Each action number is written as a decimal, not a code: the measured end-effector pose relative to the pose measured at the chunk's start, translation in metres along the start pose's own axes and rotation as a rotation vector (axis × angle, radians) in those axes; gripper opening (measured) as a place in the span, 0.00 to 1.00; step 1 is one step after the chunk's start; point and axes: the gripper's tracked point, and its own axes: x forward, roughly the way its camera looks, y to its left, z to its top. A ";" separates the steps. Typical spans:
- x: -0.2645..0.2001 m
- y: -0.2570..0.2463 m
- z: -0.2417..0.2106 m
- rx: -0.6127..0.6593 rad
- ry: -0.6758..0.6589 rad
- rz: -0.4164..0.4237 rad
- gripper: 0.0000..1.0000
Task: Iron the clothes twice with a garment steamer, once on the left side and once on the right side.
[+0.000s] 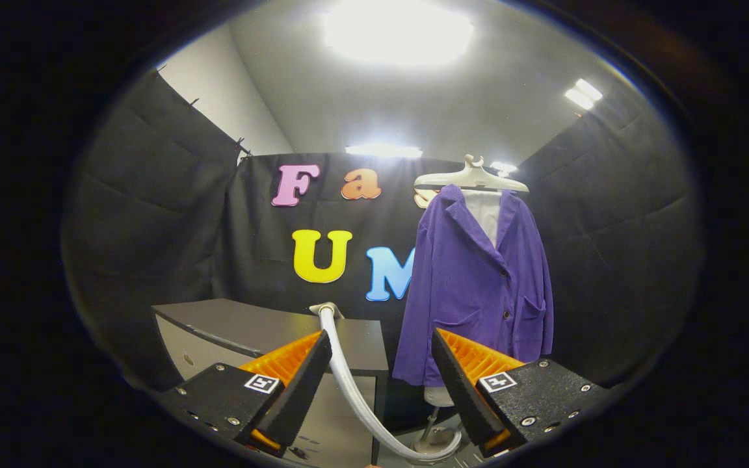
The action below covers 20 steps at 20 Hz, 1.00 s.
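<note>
A purple jacket (478, 279) hangs over a white inner garment on a pale hanger (472, 177), carried by a stand whose pole (431, 422) shows below the hem. It is beyond my right finger. The steamer's white ribbed hose (348, 383) runs from a head end (324, 307) lying on the grey cabinet top, down between my fingers toward the floor by the stand's base. My gripper (381, 338) is open, fingers wide apart, with nothing pressed between them. The hose lies farther off than the fingertips.
A grey cabinet (244, 325) with a drawer front stands beyond my left finger, against the black cloth wall. The round base of the stand (436, 442) sits on the floor ahead. Black cloth walls close in on both sides.
</note>
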 end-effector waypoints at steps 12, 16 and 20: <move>0.005 -0.013 0.021 -0.017 -0.015 -0.002 0.95; 0.003 -0.028 0.050 -0.021 -0.037 -0.012 0.95; 0.004 -0.033 0.079 -0.021 -0.033 -0.023 0.95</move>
